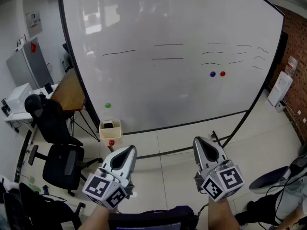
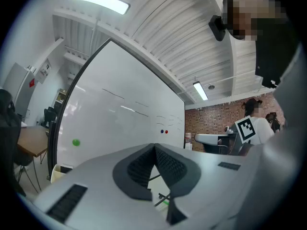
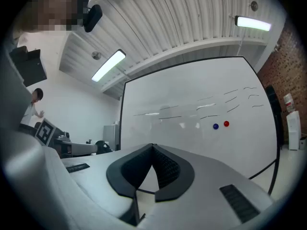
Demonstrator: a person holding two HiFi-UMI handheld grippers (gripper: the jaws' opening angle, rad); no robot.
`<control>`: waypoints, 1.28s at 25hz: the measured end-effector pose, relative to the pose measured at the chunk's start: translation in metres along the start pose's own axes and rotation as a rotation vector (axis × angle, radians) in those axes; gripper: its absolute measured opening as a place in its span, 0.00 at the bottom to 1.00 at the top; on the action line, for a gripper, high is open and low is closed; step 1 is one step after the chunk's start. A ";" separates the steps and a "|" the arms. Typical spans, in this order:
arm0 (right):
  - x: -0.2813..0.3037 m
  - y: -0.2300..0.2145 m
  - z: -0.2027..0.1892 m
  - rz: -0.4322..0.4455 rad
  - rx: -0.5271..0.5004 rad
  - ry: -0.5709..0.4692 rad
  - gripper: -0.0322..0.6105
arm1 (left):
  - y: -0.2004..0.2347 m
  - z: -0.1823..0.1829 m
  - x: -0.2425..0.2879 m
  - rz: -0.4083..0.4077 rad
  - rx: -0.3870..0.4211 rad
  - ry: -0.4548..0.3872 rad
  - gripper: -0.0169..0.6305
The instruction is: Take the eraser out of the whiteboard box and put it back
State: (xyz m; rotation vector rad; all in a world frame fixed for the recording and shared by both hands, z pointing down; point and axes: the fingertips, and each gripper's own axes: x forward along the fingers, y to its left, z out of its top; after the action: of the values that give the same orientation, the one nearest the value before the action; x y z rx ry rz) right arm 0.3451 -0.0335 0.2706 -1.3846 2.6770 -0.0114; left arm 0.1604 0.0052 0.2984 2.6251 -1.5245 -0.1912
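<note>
At the lower-left corner of the whiteboard [image 1: 168, 28] sits the whiteboard box [image 1: 110, 132], open top up. How it's fixed there I can't tell. There's a dark block inside it, which reads as the eraser [image 1: 108, 125], but it's too small in the head view to confirm shape or orientation. A red magnet [image 1: 111, 142] is on the box front and a green magnet [image 1: 107, 106] is on the board just above.

Tool state:
- The left gripper [image 1: 128, 150] has its jaws closed tip to tip with nothing between them. Its own view shows the pads meeting in a V.
- The right gripper [image 1: 203, 142] is the same, pads together and empty.

Both sit low in the head view, pointing at the board and well apart from the box, with the left one nearer to it. The forearms behind them are cut off by the bottom edge.

Visibility:
- In the left gripper view, only a sliver of the box shows at the left edge. The rest, including the inside, is blocked by the gripper body.
- In the right gripper view, the gripper body covers the board's lower-left corner, so the box isn't visible.
- The pen strokes across the upper board are faint and not legible.

A blue magnet [image 1: 213, 74] and a second red magnet [image 1: 222, 74] sit side by side mid-right on the board, far from the box. Two office chairs [image 1: 57, 143] stand left of the board. A wooden table [image 1: 69, 92] is partly hidden behind the board frame.
</note>
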 end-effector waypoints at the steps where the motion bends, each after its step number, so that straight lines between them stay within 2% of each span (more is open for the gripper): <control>1: 0.005 0.007 -0.001 0.006 0.000 0.000 0.07 | 0.006 0.001 -0.002 0.000 -0.001 0.001 0.08; 7: 0.035 0.034 -0.010 0.045 -0.015 0.022 0.07 | 0.035 0.001 -0.008 -0.015 -0.016 0.009 0.08; 11: 0.060 0.038 -0.012 0.077 -0.013 0.026 0.07 | 0.054 0.000 0.001 0.010 -0.012 0.009 0.08; 18: 0.108 0.023 -0.012 0.140 -0.014 0.018 0.07 | 0.079 0.007 0.032 0.048 0.023 0.003 0.08; 21: 0.132 0.024 -0.015 0.189 -0.031 0.017 0.07 | 0.099 0.012 0.044 0.093 0.034 0.006 0.08; 32: 0.191 0.006 -0.026 0.253 0.033 0.017 0.07 | 0.143 0.023 0.080 0.165 0.046 0.024 0.08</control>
State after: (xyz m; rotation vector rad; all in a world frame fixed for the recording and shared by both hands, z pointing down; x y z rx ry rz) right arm 0.2283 -0.1870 0.2746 -1.0327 2.8316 -0.0429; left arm 0.0736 -0.1352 0.2921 2.5094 -1.7471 -0.1126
